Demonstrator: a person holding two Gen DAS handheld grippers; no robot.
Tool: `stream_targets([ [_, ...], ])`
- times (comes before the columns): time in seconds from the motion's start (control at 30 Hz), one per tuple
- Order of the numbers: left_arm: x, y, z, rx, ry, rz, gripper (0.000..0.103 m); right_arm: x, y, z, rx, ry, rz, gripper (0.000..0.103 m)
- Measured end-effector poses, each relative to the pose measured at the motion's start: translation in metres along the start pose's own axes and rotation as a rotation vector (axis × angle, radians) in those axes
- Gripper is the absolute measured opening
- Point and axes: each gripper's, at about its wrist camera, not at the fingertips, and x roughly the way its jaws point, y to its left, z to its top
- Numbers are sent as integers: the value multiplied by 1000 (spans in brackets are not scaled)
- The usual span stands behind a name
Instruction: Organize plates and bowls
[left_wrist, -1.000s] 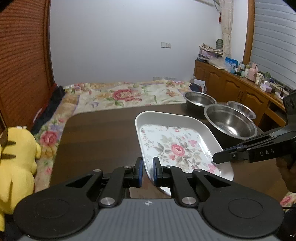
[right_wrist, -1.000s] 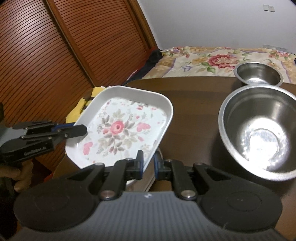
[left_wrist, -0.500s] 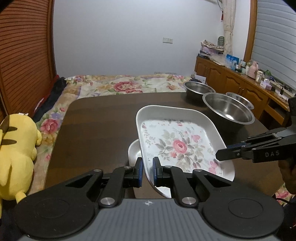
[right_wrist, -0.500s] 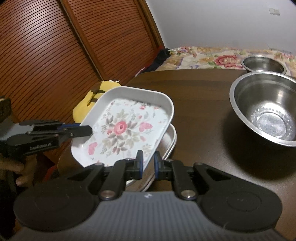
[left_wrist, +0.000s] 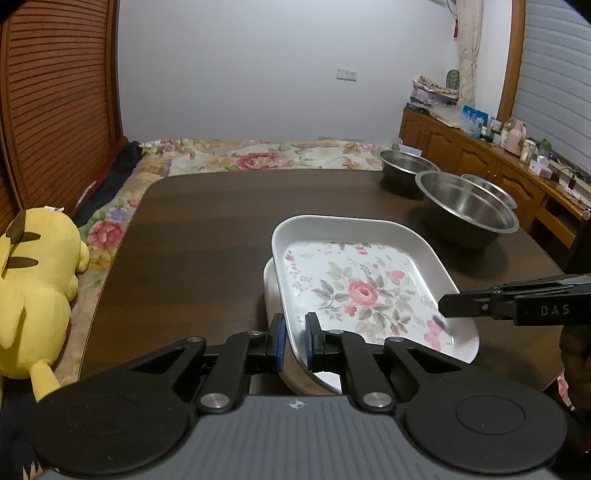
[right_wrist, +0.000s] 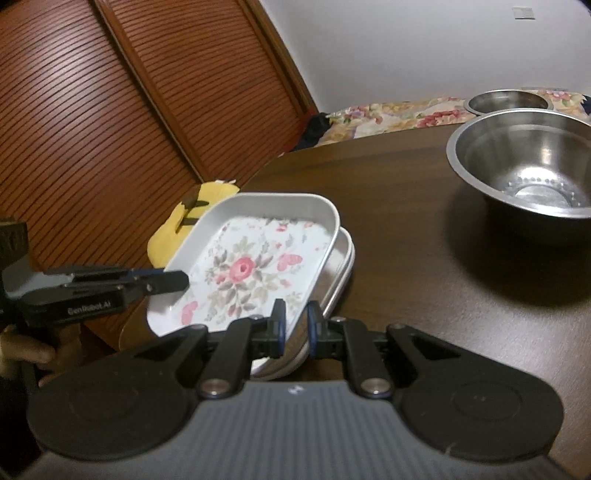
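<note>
A white floral tray (left_wrist: 365, 291), empty and tilted, is pinched at opposite rims by the left gripper (left_wrist: 294, 341) and the right gripper (right_wrist: 294, 328), just above a plain tray (right_wrist: 341, 266) on the dark table (left_wrist: 207, 236), near three empty steel bowls (left_wrist: 467, 206).

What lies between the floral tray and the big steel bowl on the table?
Nothing: only bare dark table separates the floral tray from the big steel bowl, clearest in the right wrist view.

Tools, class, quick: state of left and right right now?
Left tool: closed on the floral tray rim.
Right tool: closed on the same tray's rim.
</note>
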Motion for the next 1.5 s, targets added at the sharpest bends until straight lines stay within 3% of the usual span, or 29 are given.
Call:
stream_targets([
  [1.0,16,-3,-16,56,4,82,12,1,27,-22,-119,-135,-142,14],
  [1.33,14,-4,-15,51,-3,94,12,2,26,-25,-116,-148,-137,14],
  [1.4,14,-6,-14,53,-12,100,16,1,24,-25,-114,-149,-134,14],
  [1.5,10,-10,-11,57,-32,101,31,-5,22,-25,-105,-158,-128,14],
])
